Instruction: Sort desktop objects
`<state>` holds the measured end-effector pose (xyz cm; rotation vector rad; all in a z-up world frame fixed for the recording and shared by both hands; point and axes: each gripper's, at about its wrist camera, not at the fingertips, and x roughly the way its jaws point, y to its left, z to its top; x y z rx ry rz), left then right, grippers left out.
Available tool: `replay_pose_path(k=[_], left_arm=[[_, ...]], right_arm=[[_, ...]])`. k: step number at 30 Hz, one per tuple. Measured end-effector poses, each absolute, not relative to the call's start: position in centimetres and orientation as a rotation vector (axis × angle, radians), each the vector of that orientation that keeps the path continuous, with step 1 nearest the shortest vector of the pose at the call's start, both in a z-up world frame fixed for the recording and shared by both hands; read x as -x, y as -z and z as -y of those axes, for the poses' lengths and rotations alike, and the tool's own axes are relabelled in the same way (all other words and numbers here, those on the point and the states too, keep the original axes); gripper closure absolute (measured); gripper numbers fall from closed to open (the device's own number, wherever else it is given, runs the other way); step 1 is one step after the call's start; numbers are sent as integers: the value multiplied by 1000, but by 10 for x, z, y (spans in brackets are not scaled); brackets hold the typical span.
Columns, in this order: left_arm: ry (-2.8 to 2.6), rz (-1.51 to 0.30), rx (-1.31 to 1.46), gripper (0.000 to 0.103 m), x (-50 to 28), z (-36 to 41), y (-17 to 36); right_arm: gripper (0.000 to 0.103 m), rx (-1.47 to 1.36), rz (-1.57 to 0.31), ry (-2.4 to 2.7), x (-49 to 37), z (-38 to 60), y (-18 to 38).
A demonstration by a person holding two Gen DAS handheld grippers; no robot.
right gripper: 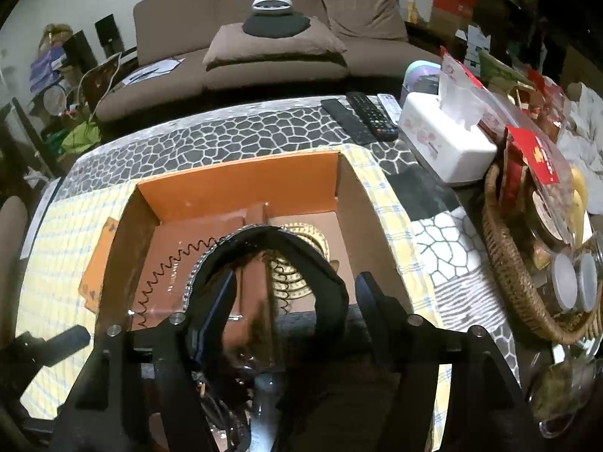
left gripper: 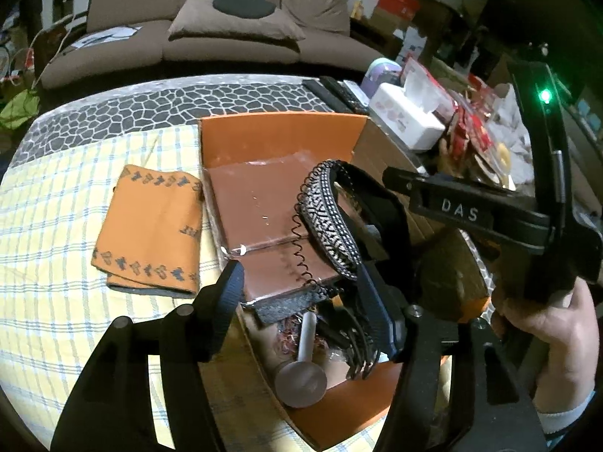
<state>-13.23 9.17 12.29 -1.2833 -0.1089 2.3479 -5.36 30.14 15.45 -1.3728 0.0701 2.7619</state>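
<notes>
An orange cardboard box (left gripper: 279, 137) stands on the checked cloth and holds a brown notebook (left gripper: 256, 203), a mushroom-shaped stamp (left gripper: 301, 376) and dark combs. A black-and-white patterned headband (left gripper: 328, 214) arches over the box, its band lying between my right gripper's (right gripper: 296, 293) spread fingers; the headband (right gripper: 271, 241) fills the right wrist view. My left gripper (left gripper: 301, 286) is open above the box's near end. An orange pouch (left gripper: 150, 226) lies on the cloth left of the box.
A tissue box (right gripper: 444, 143) and remotes (right gripper: 369, 115) lie behind the box. A wicker basket (right gripper: 516, 263) of snacks stands at the right. A brown sofa (right gripper: 264, 37) is beyond the table.
</notes>
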Motion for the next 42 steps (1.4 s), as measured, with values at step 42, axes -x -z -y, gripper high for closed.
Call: replay_pose_path(k=[42], left_arm=[[-2579,199,1399,1,195,70,-72]], right_arm=[[0,1505,-198,-3031,65,-162,-173]])
